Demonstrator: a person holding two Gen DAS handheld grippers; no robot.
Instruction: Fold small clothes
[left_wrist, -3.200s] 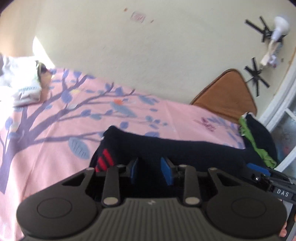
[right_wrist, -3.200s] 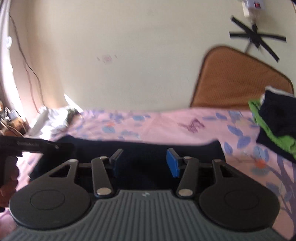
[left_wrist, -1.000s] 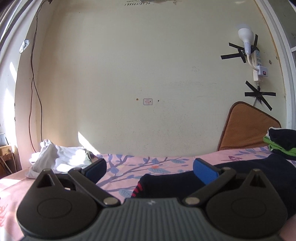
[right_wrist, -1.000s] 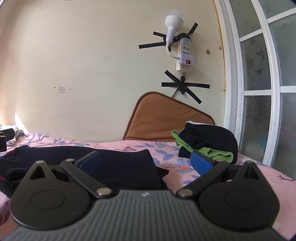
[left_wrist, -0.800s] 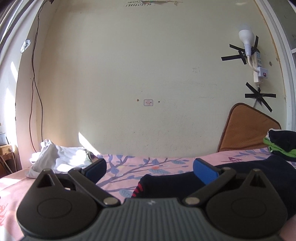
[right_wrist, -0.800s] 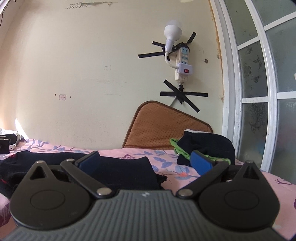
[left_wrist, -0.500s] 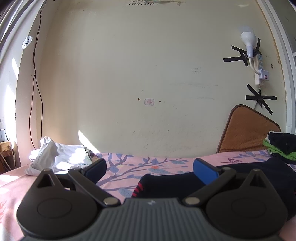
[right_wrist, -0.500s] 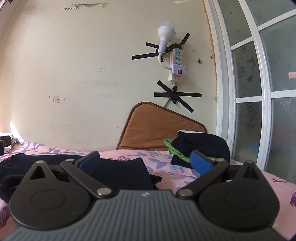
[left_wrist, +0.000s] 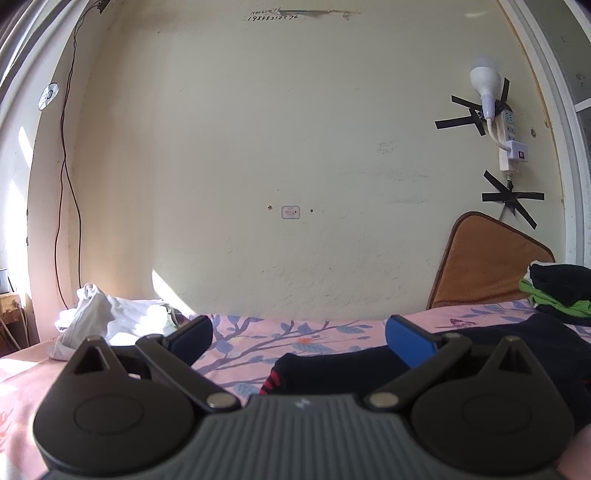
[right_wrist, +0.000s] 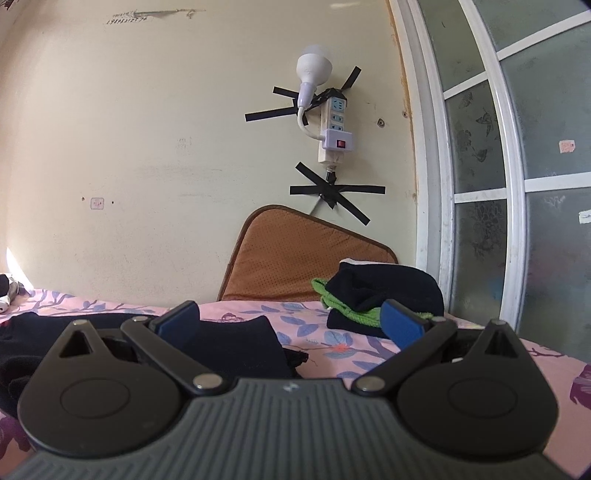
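A dark navy garment (left_wrist: 351, 369) with red stripes at its left end lies flat on the pink floral bed sheet (left_wrist: 251, 339). It also shows in the right wrist view (right_wrist: 236, 343). My left gripper (left_wrist: 299, 336) is open and empty, low over the sheet at the garment's left end. My right gripper (right_wrist: 290, 321) is open and empty, just above the garment's right end. A folded pile of dark and green clothes (right_wrist: 380, 295) sits at the back right.
A heap of white clothes (left_wrist: 107, 314) lies at the bed's far left. A brown cushion (right_wrist: 303, 254) leans on the wall behind the folded pile. A power strip with lamp (right_wrist: 332, 125) is taped to the wall. A glass window (right_wrist: 517, 166) bounds the right.
Both grippers were nearly shut at the garment 3.2 s ago; now both are wide open, empty, low and level. Over the last second they barely moved.
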